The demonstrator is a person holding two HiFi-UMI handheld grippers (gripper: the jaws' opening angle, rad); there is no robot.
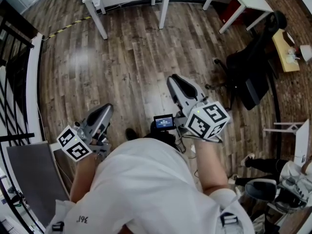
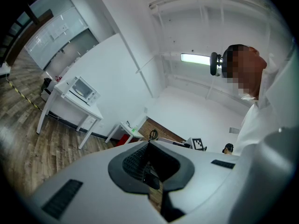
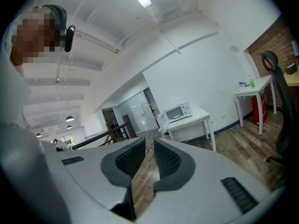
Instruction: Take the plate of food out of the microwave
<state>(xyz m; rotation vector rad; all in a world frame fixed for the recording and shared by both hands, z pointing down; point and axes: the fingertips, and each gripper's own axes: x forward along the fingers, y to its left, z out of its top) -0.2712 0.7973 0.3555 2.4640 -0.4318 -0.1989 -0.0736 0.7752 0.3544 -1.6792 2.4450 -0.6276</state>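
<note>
A: Gripping anything?
B: Gripping nothing. Holding the left gripper with jaws together, the right gripper with jaws slightly apart, showing only floor between.
A: Seeing the microwave?
B: Seeing it far off, sitting toward the left end of a white surface against the wall, door seemingly hanging open. Looking for the plate inside; being too small to tell.

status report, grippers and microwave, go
Left gripper shut, right gripper slightly open, both empty. Microwave across the room on white table, door looks open, not reached. Office chair off to the side, not blocking.
</note>
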